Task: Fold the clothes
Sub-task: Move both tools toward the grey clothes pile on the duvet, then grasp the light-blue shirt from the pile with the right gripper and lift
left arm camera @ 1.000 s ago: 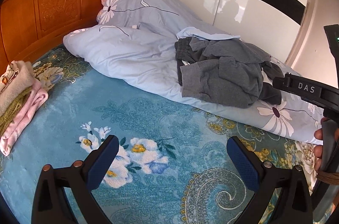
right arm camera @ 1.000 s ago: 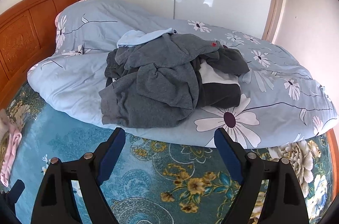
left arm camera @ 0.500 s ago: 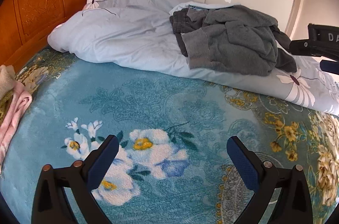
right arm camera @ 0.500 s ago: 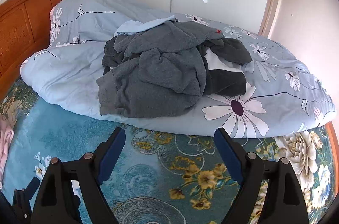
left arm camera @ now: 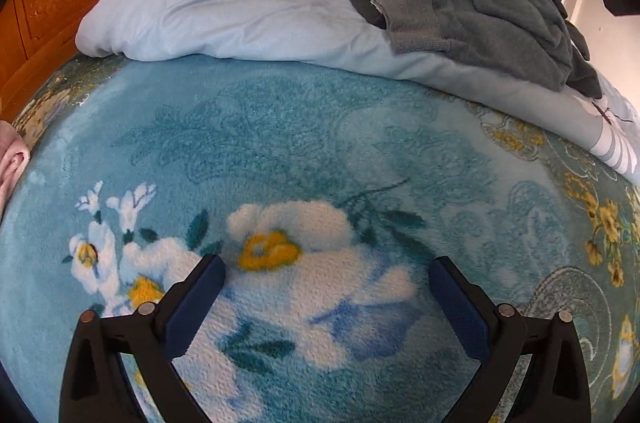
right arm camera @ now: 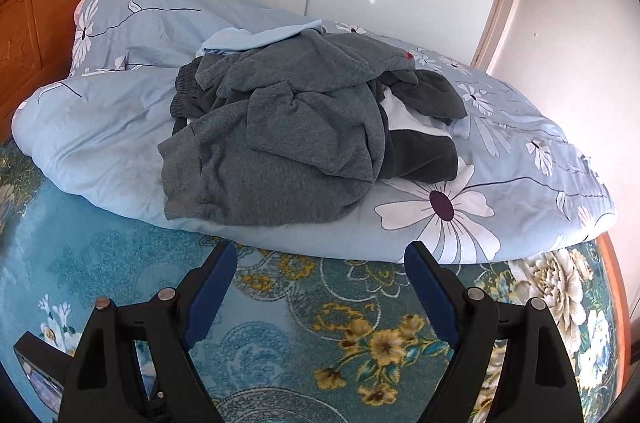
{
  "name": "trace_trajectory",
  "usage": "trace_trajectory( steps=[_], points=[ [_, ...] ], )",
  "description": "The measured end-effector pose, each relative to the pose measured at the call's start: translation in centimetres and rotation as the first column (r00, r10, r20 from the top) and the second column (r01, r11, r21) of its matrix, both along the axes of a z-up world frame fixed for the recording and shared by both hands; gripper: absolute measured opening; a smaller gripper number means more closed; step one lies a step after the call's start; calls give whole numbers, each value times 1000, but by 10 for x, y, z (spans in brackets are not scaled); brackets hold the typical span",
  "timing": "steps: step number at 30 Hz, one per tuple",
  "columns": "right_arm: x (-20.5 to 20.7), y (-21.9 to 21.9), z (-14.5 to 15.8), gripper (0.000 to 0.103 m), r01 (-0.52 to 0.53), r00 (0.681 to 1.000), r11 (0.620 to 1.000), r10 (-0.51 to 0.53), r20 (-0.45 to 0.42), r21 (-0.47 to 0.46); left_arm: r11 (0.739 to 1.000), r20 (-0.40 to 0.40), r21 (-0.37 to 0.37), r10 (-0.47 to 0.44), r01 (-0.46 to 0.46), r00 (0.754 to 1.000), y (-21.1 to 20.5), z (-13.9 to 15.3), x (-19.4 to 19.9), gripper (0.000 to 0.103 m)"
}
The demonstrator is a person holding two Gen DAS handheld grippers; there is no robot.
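Ahead, beyond the right claw (right arm camera: 316, 265), one crumpled heap of grey fleecy clothes (right arm camera: 280, 139) is lying on a puffy floral duvet (right arm camera: 500, 191); both claws, left claw (left arm camera: 326, 279) included, are gaping released over plush blanket (left arm camera: 280, 143).

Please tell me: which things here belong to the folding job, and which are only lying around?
For the job:
- grey clothes pile
- light blue garment under it
- left gripper, open
- right gripper, open

Only lying around:
- pale blue duvet
- teal floral blanket
- wooden headboard
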State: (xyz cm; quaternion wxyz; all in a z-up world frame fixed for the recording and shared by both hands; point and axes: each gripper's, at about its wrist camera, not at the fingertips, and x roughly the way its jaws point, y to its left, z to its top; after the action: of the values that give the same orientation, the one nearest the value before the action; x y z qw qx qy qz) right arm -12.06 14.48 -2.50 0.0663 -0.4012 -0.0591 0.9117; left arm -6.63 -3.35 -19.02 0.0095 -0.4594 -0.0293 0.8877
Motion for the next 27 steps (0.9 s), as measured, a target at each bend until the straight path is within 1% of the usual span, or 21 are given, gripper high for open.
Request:
trace_trajectory(
  steps=[10, 15, 19, 27],
  points=[
    [-15, -2, 3, 87, -24, 1000, 1000, 24, 3, -12, 1000, -2, 2, -1, 1, 1000, 2, 1, -1, 103],
    [-31, 1, -5, 86, -16, 999, 999, 17, 34, -46, 1000, -15, 2, 0, 0, 1000, 4, -1, -1, 103],
    [-46, -2, -10, 87, -29, 999, 999, 30, 33, -23, 1000, -18, 5, -3, 3, 1000, 2, -1, -4, 103],
    [-82, -15, -28, 87, -62, 996, 997, 64, 58, -44, 1000, -28, 8, -4, 4, 1000, 1, -4, -2, 103]
  ],
)
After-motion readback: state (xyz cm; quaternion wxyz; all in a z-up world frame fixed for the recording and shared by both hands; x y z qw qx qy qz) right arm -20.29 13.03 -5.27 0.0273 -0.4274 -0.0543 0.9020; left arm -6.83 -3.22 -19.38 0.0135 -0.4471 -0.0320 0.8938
